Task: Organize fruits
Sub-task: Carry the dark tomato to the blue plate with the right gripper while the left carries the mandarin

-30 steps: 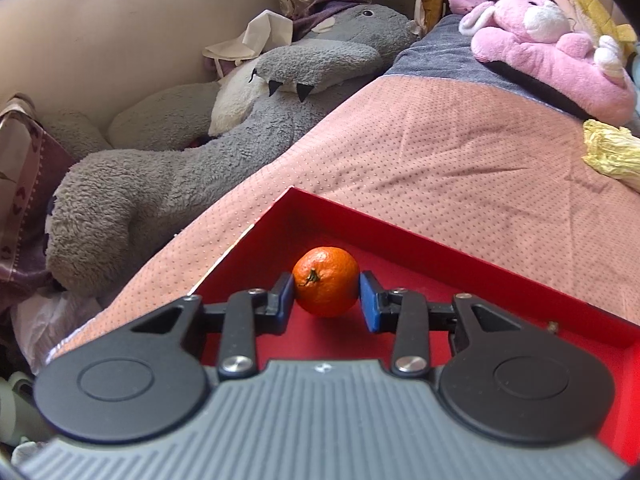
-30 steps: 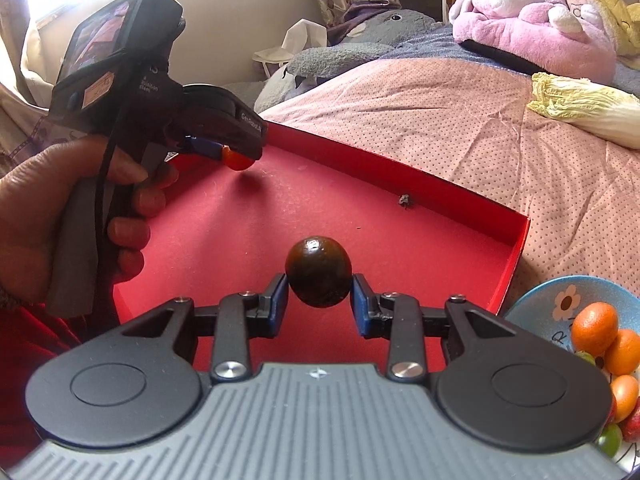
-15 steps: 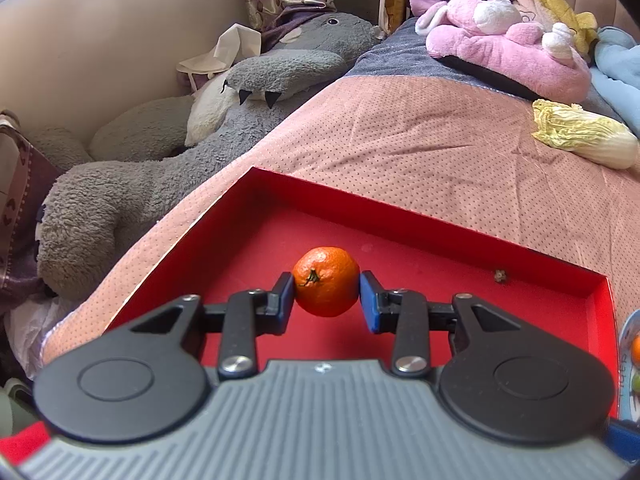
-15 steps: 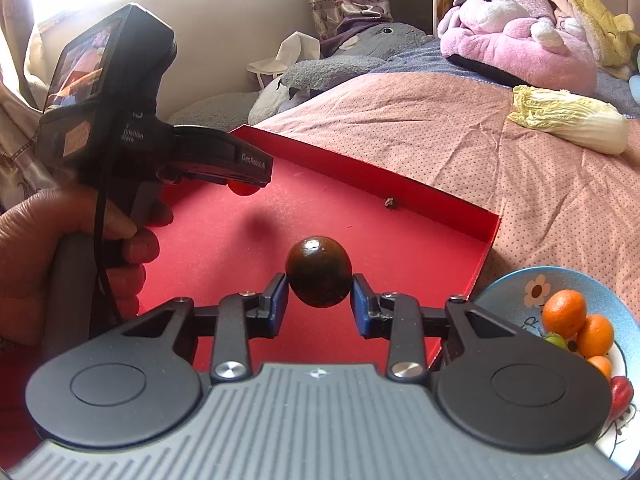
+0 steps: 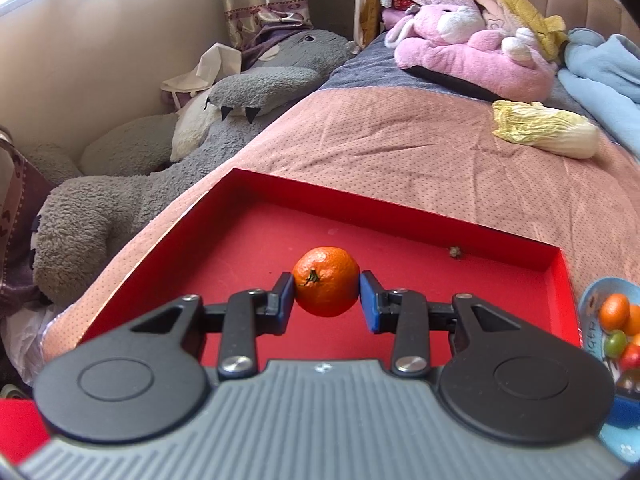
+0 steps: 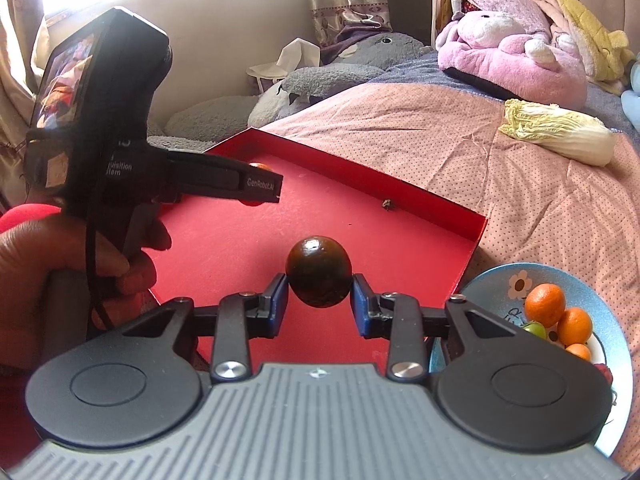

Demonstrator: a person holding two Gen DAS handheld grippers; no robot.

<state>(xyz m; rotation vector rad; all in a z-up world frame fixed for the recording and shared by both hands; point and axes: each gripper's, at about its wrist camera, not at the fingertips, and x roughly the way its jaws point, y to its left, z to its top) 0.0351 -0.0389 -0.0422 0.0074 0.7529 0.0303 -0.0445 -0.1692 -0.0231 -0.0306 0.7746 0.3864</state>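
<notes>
My left gripper (image 5: 326, 296) is shut on an orange mandarin (image 5: 325, 281) and holds it above the red tray (image 5: 256, 236). In the right wrist view the left gripper's body sits at the left over the tray (image 6: 224, 240), with the mandarin (image 6: 259, 166) mostly hidden behind its finger. My right gripper (image 6: 319, 298) is shut on a dark brown round fruit (image 6: 319, 277) above the tray's near right part. A blue flowered plate (image 6: 508, 276) with several small orange, green and red fruits (image 6: 545, 304) lies right of the tray; it also shows in the left wrist view (image 5: 600, 292).
The tray lies on a pink dotted bedspread (image 5: 400, 148). A small dark speck (image 5: 454, 252) lies in the tray near its far wall. A napa cabbage (image 5: 544, 134), a pink plush (image 5: 468, 56) and a grey plush (image 5: 132, 184) lie beyond and to the left.
The left gripper has drawn back and swung right with the mandarin, so more of the tray and the plate show. The right gripper has also pulled back, still holding the dark fruit.
</notes>
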